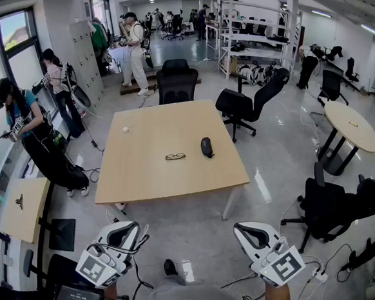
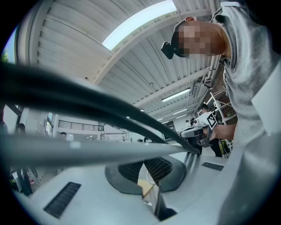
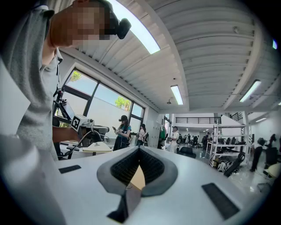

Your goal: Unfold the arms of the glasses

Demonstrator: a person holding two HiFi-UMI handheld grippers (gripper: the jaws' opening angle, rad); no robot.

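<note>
The table top is pale wood, smooth and matt. The floor is grey and glossy. The glasses have a thin dark frame. The left gripper and right gripper have smooth matt white plastic shells; their pads are black and ribbed.

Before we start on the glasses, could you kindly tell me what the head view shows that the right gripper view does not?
Only the head view shows the glasses, lying on the wooden table beside a black case, well ahead of both grippers. Only the right gripper view shows, close up, that the right gripper has its jaws shut with nothing between them. Both show the left gripper, the tall shelves and people standing at the side of the room.
</note>
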